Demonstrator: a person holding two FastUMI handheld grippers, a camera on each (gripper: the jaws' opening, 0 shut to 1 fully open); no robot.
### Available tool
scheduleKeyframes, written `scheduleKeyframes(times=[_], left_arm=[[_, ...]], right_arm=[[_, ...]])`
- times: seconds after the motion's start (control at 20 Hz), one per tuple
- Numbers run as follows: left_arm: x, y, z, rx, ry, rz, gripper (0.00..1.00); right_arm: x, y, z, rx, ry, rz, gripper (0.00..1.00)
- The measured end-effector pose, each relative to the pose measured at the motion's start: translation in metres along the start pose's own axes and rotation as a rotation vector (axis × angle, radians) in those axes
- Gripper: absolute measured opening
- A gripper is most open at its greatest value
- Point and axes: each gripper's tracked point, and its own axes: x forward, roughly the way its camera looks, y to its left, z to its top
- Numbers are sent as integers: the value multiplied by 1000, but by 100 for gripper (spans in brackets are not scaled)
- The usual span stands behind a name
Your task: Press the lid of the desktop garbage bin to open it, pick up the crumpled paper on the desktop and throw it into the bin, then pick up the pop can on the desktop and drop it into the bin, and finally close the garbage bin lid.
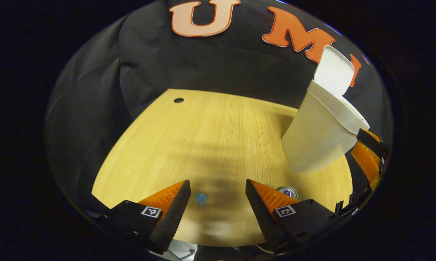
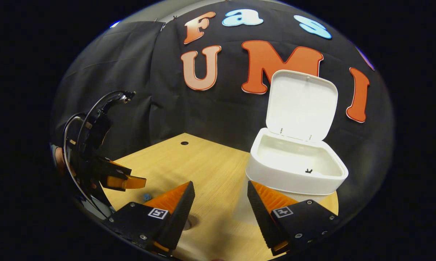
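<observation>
Left gripper view: left gripper (image 1: 218, 201) spread wide, empty; one pop can (image 1: 286, 191) peeking at 5 o'clock behind a finger; one bin (image 1: 321, 130) at 3 o'clock, lid (image 1: 334, 70) up.

Right gripper view: right gripper (image 2: 221, 203) spread wide (nothing held); same bin at 2 o'clock; left gripper at 9 o'clock.

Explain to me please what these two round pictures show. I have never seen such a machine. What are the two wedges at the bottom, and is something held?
There is no robot here. A person holds a two-finger gripper in each hand, and a camera rides on each. The wedges at the bottom are that gripper's own fingers. The left gripper and the right gripper are both open and hold nothing. In the right gripper view the left gripper also appears farther off. On the wooden table stands a white bin with its lid raised. In the left gripper view the top of a pop can peeks out beside one finger, and a small blue mark lies on the wood.
</observation>
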Motion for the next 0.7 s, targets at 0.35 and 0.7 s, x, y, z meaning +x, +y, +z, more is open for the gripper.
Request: scheduleKeyframes(times=[0.35,0.7], left_arm=[[32,9,-38,-88,215,-33,98],[51,37,-20,23,329,77,96]], right_arm=[[9,23,-48,33,129,19,96],[13,38,-65,16,208,10,96]])
